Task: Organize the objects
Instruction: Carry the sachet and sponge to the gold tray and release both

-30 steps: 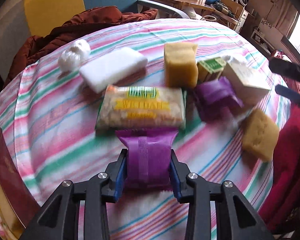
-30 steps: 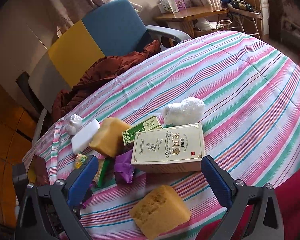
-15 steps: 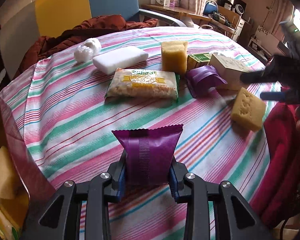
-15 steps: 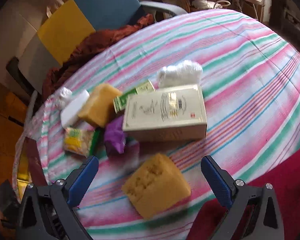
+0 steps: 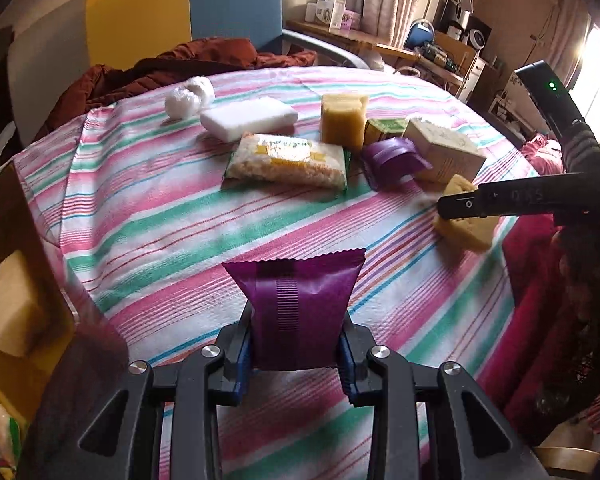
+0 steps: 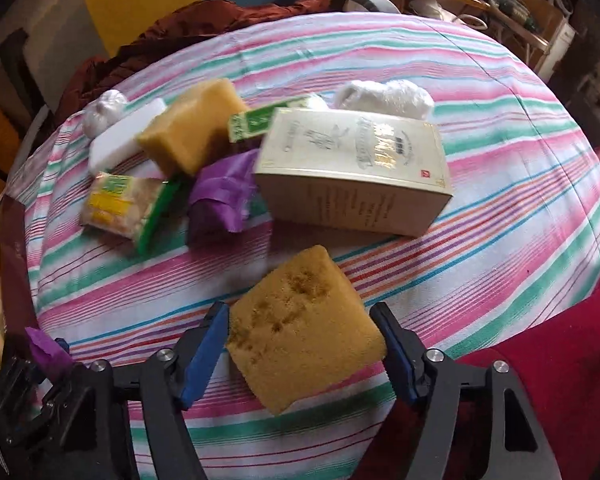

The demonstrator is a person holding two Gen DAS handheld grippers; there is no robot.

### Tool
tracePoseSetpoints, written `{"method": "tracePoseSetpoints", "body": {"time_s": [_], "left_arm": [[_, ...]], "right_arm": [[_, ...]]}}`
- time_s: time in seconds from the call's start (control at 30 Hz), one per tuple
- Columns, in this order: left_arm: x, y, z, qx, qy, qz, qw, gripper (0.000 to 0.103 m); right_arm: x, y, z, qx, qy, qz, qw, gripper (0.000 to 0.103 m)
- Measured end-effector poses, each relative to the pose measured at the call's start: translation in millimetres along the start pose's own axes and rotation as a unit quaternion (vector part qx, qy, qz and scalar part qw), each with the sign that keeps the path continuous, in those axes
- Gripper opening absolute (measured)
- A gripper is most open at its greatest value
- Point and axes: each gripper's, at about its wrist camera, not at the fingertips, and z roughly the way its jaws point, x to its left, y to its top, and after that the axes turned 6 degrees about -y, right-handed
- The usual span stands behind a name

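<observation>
My left gripper (image 5: 296, 344) is shut on a purple packet (image 5: 296, 312) and holds it above the near part of the striped table (image 5: 160, 216). My right gripper (image 6: 300, 344) stands around a yellow sponge (image 6: 300, 328) near the table's front edge; its blue pads (image 6: 204, 352) touch or nearly touch the sponge's sides. The same sponge (image 5: 464, 220) shows under the right gripper's finger in the left wrist view. A second purple packet (image 6: 224, 196), a noodle packet (image 6: 128, 208), another sponge (image 6: 196, 128), a green box (image 6: 260, 120) and a cream box (image 6: 356, 168) lie mid-table.
A white block (image 5: 248, 118) and white wads (image 5: 188, 94) lie at the far left; another white wad (image 6: 384, 96) lies behind the cream box. A yellow-lined box (image 5: 16, 304) with a pale sponge in it stands at the left. A brown jacket (image 5: 188, 64) lies on a chair beyond.
My left gripper has pulled back from the pile with the purple packet. My right gripper has come down and forward over the near yellow sponge, and its jaws have narrowed around it.
</observation>
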Motion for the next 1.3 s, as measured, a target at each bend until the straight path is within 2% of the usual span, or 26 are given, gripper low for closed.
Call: {"method": "tracePoseSetpoints", "body": {"time_s": [0.23, 0.33, 0.47, 0.7, 0.9, 1.13, 1.23, 1.3], "left_arm": [[10, -3, -45, -0.044, -0.008, -0.020, 0.9988, 0.034], [27, -8, -78, -0.077, 0.003, -0.049, 0.9958, 0.034], [60, -20, -114, -0.111, 0.030, -0.096, 0.9887, 0.034], [139, -49, -170, -0.153, 0.106, -0.192, 0.9636, 0.034], [200, -73, -193, -0.156, 0.150, -0.259, 0.9414, 0.034], [235, -97, -195, -0.140, 0.174, -0.293, 0.9296, 0.036], [245, -103, -192, -0.137, 0.193, -0.307, 0.9218, 0.046], [251, -107, -191, -0.135, 0.194, -0.319, 0.9180, 0.064]], "right_arm": [[23, -7, -44, -0.058, 0.067, -0.034, 0.996, 0.070], [45, -4, -60, -0.077, 0.087, -0.059, 0.991, 0.070], [96, -1, -77, -0.099, 0.120, -0.105, 0.982, 0.071], [188, -13, -94, -0.109, 0.178, -0.199, 0.957, 0.071], [256, -34, -98, -0.106, 0.209, -0.273, 0.933, 0.071], [311, -53, -91, -0.085, 0.229, -0.317, 0.917, 0.073], [325, -58, -85, -0.077, 0.233, -0.327, 0.913, 0.073], [334, -64, -82, -0.072, 0.233, -0.337, 0.909, 0.073]]}}
